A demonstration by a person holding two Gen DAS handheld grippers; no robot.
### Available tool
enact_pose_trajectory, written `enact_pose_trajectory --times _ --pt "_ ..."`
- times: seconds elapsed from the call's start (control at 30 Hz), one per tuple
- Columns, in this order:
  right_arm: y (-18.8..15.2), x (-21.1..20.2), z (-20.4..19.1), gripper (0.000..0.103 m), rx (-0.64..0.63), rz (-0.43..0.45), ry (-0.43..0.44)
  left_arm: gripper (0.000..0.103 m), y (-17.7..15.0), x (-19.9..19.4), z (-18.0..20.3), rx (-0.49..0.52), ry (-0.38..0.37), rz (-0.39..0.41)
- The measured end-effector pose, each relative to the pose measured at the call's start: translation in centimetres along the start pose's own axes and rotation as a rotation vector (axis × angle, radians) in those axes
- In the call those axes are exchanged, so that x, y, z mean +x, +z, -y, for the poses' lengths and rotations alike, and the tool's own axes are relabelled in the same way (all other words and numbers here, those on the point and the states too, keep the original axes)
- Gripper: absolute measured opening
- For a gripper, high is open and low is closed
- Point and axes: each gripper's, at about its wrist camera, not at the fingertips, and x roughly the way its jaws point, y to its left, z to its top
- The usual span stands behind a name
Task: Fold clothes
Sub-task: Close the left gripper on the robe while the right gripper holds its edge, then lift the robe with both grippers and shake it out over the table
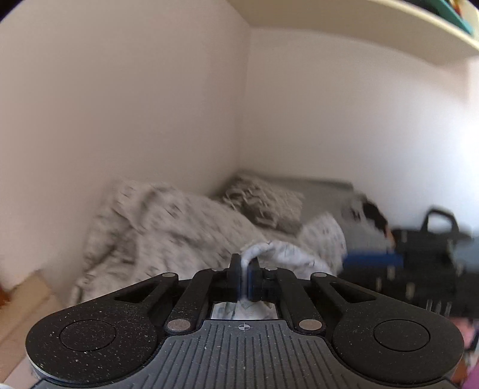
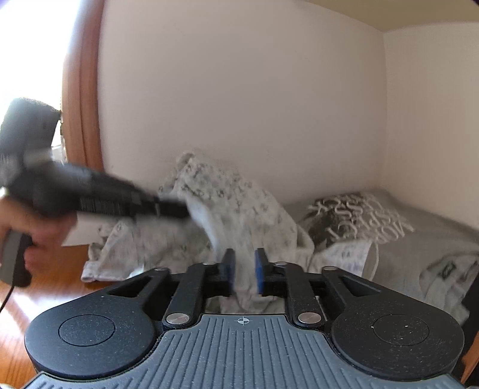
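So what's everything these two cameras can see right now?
Patterned garment: one, white with grey print, lifted above the bed, pinched by both tools.
Cushion: one, grey with white lettering, on the bed by the corner.
Bed: one, grey cover, along the wall.
Printed clothing: some, white and black, on the bed's right side.
Wood floor: orange-brown, left.
Shelf: one, cream, high up.
Left gripper: black, jaws shut on cloth.
Right gripper: black, jaws partly closed around cloth.
Hand: one, holding the left tool.
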Motion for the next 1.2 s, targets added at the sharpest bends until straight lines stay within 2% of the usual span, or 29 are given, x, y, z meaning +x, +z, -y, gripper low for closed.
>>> enact_pose_trajectory --times 0.07,0.2,0.27,0.37,0.53,0.6,0.63,0.73,1.0,1.2 --pt "-0.4 0.0 0.0 0.033 0.015 -0.002 0.009 0.004 0.2 -0.4 -0.1 -0.004 0.008 0.011" --pt "-1.5 0.3 -1.2 0.039 0.042 -0.006 0.05 0.004 0.7 -1.3 -0.3 -0.013 0.023 0.033" --pt "-1.5 0.5 -1.7 0.046 0.065 -0.003 0.076 0.004 0.9 -1.7 -0.3 -0.017 0.03 0.043" --pt "-1.2 1.4 -2.5 0.05 0.1 -0.006 0.086 0.004 0.8 -2.2 -0.3 -0.028 0.03 0.057" --pt "-0.8 4.4 -3.1 0.051 0.168 -0.063 0.043 0.004 0.9 -3.9 -0.3 -0.05 0.005 0.108" --pt "-0.7 5.3 -3.0 0.04 0.206 -0.07 0.044 0.004 0.9 -4.9 -0.4 -0.053 0.005 0.121" --pt "-0.5 5.4 -3.0 0.023 0.214 -0.066 0.045 0.004 0.9 -5.3 -0.5 -0.057 0.008 0.127" --pt "0.8 4.6 -3.2 0.013 0.191 -0.027 0.038 0.004 0.8 -7.1 -0.8 -0.069 0.02 0.153" --pt "8.9 -4.2 -5.8 0.01 0.017 0.151 -0.02 0.004 2.5 -16.9 -0.4 -0.099 0.02 0.313" --pt "14.7 -12.8 -10.8 0.01 -0.137 0.277 -0.062 0.004 5.2 -26.0 2.9 -0.085 0.025 0.457"
